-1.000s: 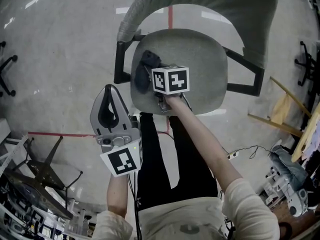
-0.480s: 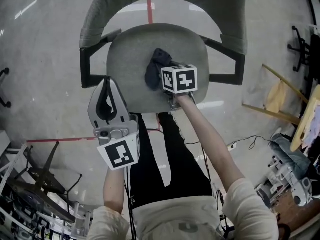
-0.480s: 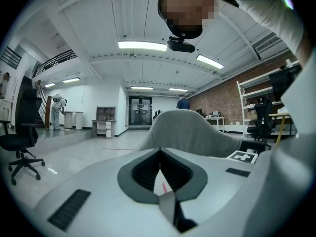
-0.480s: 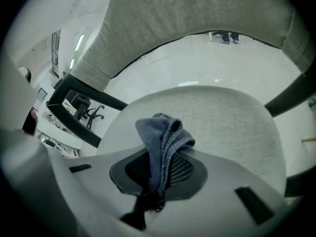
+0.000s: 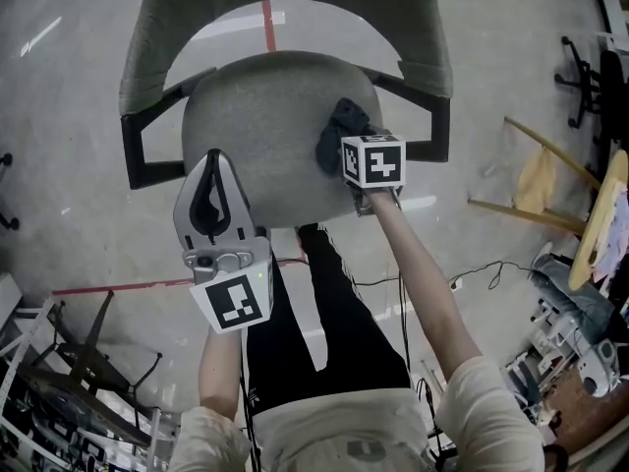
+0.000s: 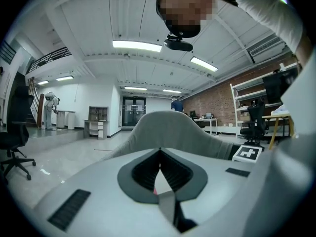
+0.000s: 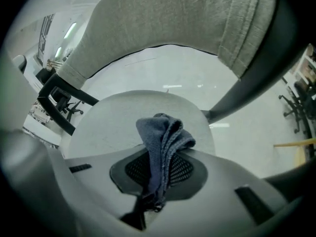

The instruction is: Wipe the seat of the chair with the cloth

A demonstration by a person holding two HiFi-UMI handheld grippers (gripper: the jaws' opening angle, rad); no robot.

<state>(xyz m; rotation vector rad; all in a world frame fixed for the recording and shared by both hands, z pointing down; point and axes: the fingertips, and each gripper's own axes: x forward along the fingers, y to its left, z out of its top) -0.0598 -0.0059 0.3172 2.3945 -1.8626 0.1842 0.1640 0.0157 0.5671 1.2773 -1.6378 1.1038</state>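
A grey office chair stands below me; its seat (image 5: 260,131) (image 7: 123,120) is round and its curved backrest (image 5: 295,8) (image 7: 163,19) lies beyond. My right gripper (image 5: 344,146) (image 7: 158,174) is shut on a dark blue cloth (image 5: 341,134) (image 7: 163,142), which rests bunched on the seat's right side near the armrest (image 5: 423,116). My left gripper (image 5: 211,175) (image 6: 159,167) hangs shut with nothing in it over the seat's front left edge, pointing up and away from the seat.
Black armrests (image 5: 147,150) flank the seat. Red tape lines (image 5: 118,285) mark the grey floor. Metal racks (image 5: 69,401) crowd the lower left, wooden bars (image 5: 531,180) and clutter the right. A cable (image 5: 472,278) trails on the floor. My legs (image 5: 324,293) stand at the seat's front.
The right gripper has dragged the cloth across the seat from its left side to its right side. The left gripper has stayed near the seat's front left.
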